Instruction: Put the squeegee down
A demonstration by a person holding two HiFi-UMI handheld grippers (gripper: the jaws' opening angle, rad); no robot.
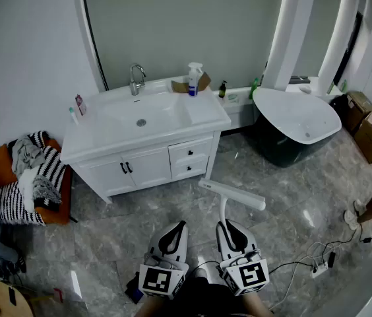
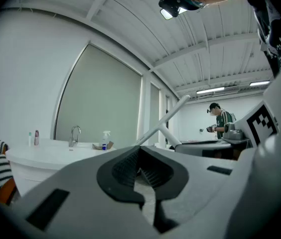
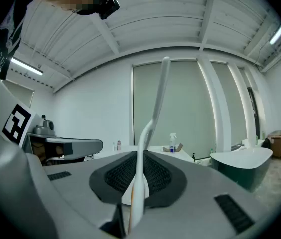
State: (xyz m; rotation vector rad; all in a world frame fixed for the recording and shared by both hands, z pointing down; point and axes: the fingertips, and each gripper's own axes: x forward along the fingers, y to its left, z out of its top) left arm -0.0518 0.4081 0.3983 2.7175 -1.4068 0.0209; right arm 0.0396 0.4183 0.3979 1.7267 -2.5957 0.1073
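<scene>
Pinching the thin white handle of the squeegee (image 1: 232, 195), the right gripper (image 1: 229, 224) is holding it level at near centre, w/ the blade bar sticking out on the far side above the grey tile floor (image 1: 285, 190). Its fingers are clamping only the handle's near end, one pad on each side. The left gripper (image 1: 178, 226) is sitting just beside it on the left, fingers pressed together at the tips w/ nothing btw them, so it isn't sharing the load.

Judging the step: the squeegee is hanging in the air, not yet set down. Prob. the white counter (image 1: 202, 114) on the far side, or the floor, is going to be taking it. The counter is lying well apart from the blade.

Risks, as I'm reading it:
- The handle is looking slim & smooth, and the head is riding far from the pinch, so it's prob. wanting to pivot in the fingers. A quick swing could be tipping the blade down.
- Letting go up here is meaning a drop onto hard tile: bounce, skid, maybe a nicked blade.
- Going for the counter, the long bar could be clipping the spray bottle (image 1: 193, 79) or faucet (image 1: 135, 79) at the far edge, esp. w/ the basin (image 1: 143, 117) taking up much of the flat space.
- Cables (image 1: 321, 266) are lying on the floor at near right, so a put-down there is risking a snag.
</scene>
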